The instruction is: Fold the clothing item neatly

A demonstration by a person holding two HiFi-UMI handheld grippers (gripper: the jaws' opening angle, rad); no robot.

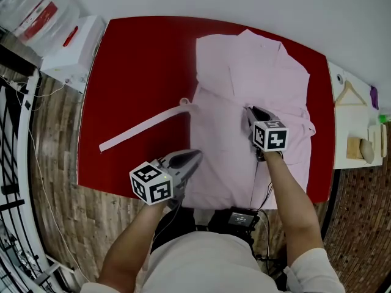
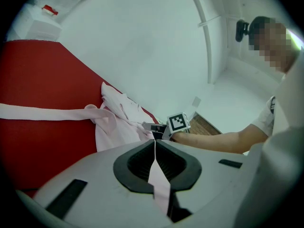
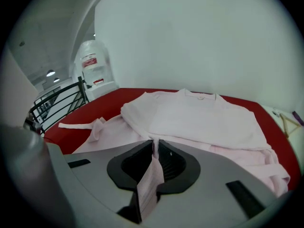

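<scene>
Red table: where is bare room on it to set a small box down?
Free: the far left part of the table, between the belt and the back edge, and the smaller near left wedge below the belt. Crowded: the right half, covered by the pink robe.

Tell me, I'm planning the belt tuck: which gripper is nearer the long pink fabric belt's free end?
Left. The left gripper is right of the belt end, at the pink garment's edge; the right gripper is farther right, mid-garment.

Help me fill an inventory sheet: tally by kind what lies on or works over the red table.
pink garment: 1
hand-held grippers: 2 (left hand-held gripper, right hand-held gripper)
Total: 3
</scene>
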